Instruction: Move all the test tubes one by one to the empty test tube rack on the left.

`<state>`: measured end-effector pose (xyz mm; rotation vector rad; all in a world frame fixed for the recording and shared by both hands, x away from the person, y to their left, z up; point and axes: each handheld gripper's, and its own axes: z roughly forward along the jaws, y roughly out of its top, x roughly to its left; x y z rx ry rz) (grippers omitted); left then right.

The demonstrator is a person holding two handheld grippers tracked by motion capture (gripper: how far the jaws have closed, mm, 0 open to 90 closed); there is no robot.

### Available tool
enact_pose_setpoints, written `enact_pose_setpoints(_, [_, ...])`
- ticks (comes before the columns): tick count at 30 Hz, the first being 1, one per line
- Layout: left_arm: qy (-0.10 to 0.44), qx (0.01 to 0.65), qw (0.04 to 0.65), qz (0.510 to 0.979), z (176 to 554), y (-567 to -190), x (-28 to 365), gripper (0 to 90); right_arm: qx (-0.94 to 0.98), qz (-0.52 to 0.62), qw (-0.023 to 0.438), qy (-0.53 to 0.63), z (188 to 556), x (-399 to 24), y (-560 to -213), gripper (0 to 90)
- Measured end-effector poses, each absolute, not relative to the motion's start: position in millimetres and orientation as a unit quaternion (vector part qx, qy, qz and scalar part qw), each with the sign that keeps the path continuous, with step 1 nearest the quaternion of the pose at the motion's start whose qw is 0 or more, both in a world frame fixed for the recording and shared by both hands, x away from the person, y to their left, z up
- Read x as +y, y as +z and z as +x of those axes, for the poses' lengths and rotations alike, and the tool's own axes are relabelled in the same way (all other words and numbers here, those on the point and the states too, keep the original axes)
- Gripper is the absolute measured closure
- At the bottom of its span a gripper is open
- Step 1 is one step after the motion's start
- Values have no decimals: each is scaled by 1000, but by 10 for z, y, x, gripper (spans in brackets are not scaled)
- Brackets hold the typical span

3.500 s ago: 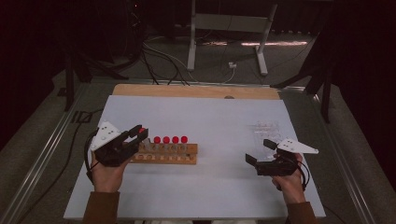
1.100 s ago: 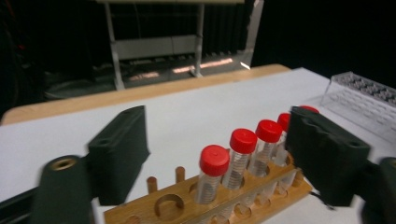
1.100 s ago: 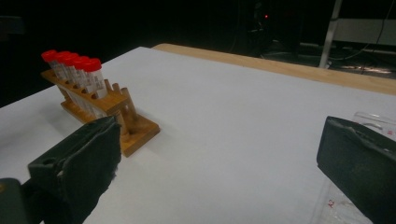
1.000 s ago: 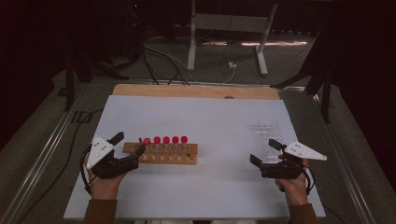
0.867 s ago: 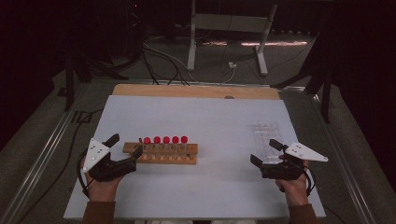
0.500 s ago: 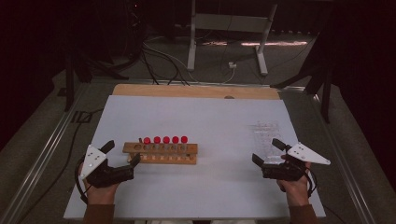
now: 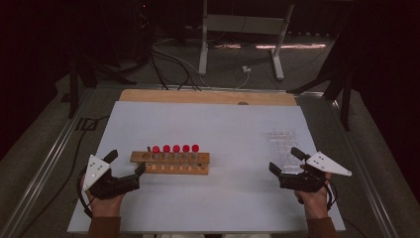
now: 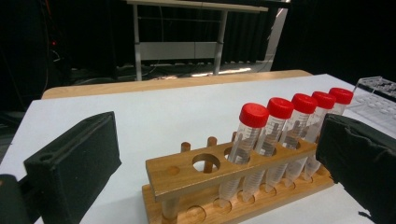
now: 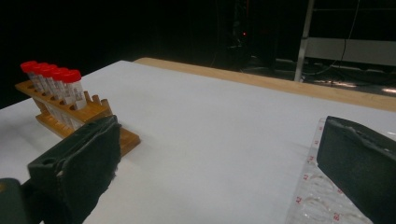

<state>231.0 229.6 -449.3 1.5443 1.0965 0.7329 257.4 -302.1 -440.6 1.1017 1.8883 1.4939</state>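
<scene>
A wooden rack (image 7: 171, 163) lies left of the table's middle and holds several clear tubes with red caps (image 7: 176, 148). The hole at its left end (image 8: 205, 164) is empty. My left gripper (image 7: 127, 161) sits just left of the rack's near corner. Its jaws have just been opening and now stand open, with nothing between the pads. In the left gripper view the left gripper (image 8: 219, 140) looks at the rack (image 8: 243, 177) and tubes (image 8: 280, 135) close ahead. My right gripper (image 7: 285, 159) is open at the right, also empty, and its right pad (image 9: 359, 163) is over a clear plastic rack (image 9: 317, 196).
The clear plastic rack (image 7: 282, 146) lies on the white tabletop (image 7: 233, 129) at the right. A wooden strip (image 7: 208, 96) runs along the far edge. Beyond are a dark floor, cables and a metal stand (image 7: 242, 29). Open white surface lies between rack and right gripper.
My left gripper was at the rack's left end, where a further red-capped tube now stands. It has drawn back toward the near left with its jaws spread. The right gripper barely moved.
</scene>
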Motion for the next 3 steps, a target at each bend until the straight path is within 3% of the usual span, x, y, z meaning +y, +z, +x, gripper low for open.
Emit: enact_pose_setpoints(3, [306, 462, 531, 641, 2307, -4479, 2291, 5, 693, 403, 245, 546, 2568, -3020, -4414, 0])
